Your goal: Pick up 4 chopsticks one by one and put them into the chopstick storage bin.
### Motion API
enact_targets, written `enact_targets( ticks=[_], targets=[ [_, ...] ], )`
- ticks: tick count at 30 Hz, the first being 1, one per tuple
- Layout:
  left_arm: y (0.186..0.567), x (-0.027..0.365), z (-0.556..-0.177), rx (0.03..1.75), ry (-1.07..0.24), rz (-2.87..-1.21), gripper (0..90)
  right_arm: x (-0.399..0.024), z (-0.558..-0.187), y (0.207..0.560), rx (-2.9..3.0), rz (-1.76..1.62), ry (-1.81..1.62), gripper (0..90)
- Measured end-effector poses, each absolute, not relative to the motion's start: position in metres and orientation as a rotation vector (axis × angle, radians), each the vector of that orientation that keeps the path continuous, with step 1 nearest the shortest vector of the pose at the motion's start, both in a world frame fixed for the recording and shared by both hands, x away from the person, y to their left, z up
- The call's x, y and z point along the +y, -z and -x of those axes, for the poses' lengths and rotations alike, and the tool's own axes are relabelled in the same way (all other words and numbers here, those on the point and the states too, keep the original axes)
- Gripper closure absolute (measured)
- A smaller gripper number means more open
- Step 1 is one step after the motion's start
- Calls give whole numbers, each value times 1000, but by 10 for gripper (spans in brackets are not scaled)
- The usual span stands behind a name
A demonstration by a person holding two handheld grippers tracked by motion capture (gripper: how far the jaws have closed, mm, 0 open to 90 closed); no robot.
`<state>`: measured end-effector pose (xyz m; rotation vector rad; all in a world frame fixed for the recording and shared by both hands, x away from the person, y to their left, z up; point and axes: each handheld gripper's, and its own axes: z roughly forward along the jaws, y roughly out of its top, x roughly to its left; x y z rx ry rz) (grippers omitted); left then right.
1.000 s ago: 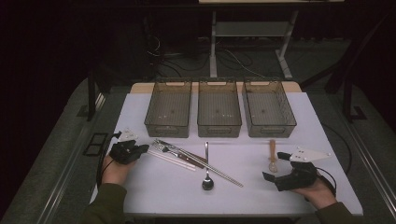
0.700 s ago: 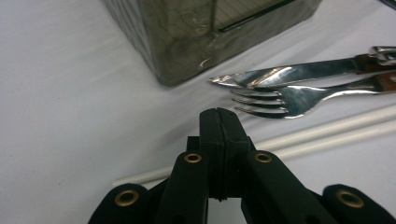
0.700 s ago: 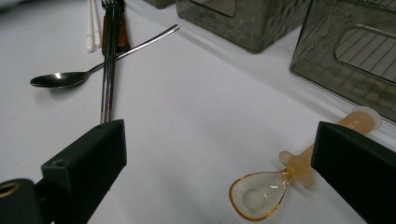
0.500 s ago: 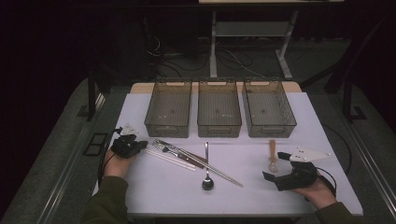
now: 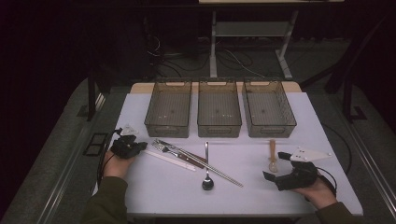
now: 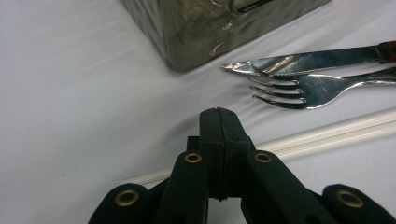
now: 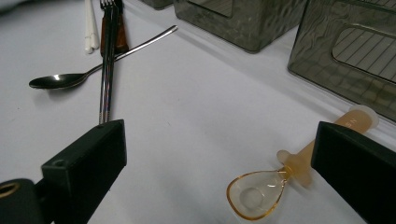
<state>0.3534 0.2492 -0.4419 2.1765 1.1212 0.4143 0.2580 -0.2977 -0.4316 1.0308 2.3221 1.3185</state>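
Observation:
My left gripper (image 5: 136,146) rests at the table's left, jaws shut with nothing between them. In the left gripper view its closed tips (image 6: 218,115) hover over a pair of white chopsticks (image 6: 327,133), pointing toward a fork (image 6: 299,88) and a knife (image 6: 313,59). My right gripper (image 5: 275,166) lies open at the right. An amber plastic spoon (image 7: 275,182) sits on the sheet just ahead of its wide-spread jaws (image 7: 219,144), untouched. A metal spoon (image 5: 207,179) and metal chopsticks (image 5: 212,167) lie mid-table.
Three smoked clear bins (image 5: 167,130) (image 5: 219,131) (image 5: 270,131) stand in a row behind the cutlery. The white sheet (image 5: 159,191) covers the table; its front edge is close to both hands. Dark floor and cables lie beyond.
The left gripper has edged slightly farther up the table, still shut. The right hand has kept still.

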Motion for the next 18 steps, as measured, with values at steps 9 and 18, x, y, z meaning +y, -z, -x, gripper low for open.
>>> enact_targets(
  ticks=[9,18],
  targets=[
    [441,249,-351,1123,-411,-2185,891,-297,-258,432,2325,-1028,-1316,32],
    [441,252,-348,1125,-399,-2188,891,-297,-257,432,2327,-1025,-1312,32]
  ],
)
